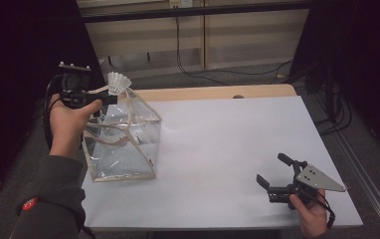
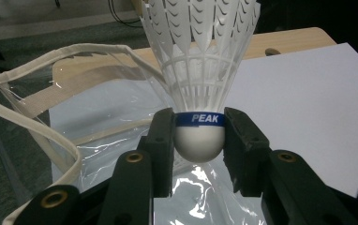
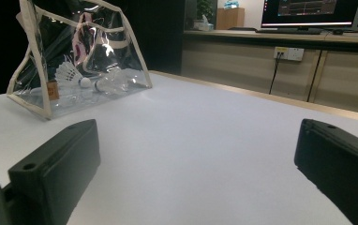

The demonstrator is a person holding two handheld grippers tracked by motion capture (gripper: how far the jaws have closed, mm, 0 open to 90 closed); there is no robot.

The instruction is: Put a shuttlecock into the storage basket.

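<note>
On shuttlecock [image 2: 199, 70] in left tongs [image 2: 199, 140]: "PEAK"

The clear bag [image 1: 123, 142] stands at the table's [image 1: 218, 134] left edge, its cloth-trimmed mouth open upward. The left gripper [image 1: 109, 98], clamped on a shuttlecock [image 1: 118, 82], occupies the space just above that mouth. The white surface between the bag and the right gripper [image 1: 272, 172] lies unobstructed.

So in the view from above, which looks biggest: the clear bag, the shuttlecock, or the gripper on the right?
Largest to smallest in the high view:
1. Clear bag, by far.
2. Right gripper, which lies nearer the camera, so it may look larger than it is.
3. Shuttlecock, held in the left gripper.
</note>
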